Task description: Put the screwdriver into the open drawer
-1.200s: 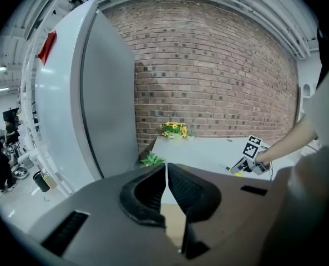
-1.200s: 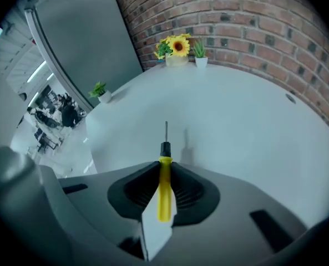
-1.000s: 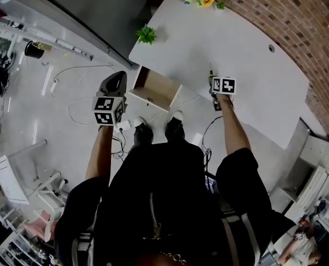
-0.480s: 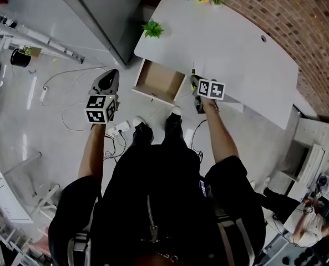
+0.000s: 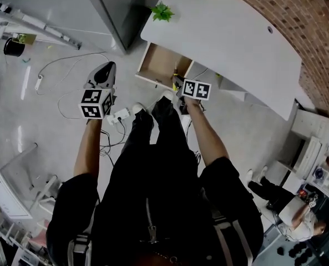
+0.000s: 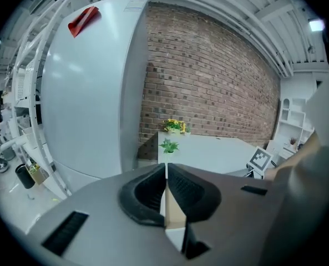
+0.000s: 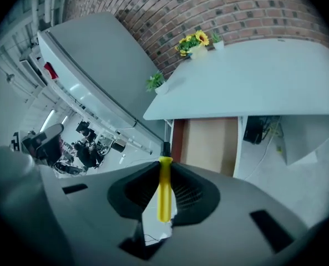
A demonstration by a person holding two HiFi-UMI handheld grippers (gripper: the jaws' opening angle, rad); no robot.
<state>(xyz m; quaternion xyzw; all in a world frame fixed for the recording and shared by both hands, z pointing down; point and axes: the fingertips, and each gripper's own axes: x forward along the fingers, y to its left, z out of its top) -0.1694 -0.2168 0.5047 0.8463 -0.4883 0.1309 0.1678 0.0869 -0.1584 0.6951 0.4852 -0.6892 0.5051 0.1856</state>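
over the drawer (image 5: 162, 65), desk (image 5: 231, 35) with plant (image 5: 162, 11)

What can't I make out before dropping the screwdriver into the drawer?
- Drawer, near end: in the right gripper view, hidden behind the right claw.
- Screwdriver tip: too small and dark in the right gripper view and the head view.
- Drawer in the left gripper view: almost wholly behind the shut left claw.

Yellow screwdriver (image 7: 164, 190) nr open wood drawer (image 7: 208, 143).
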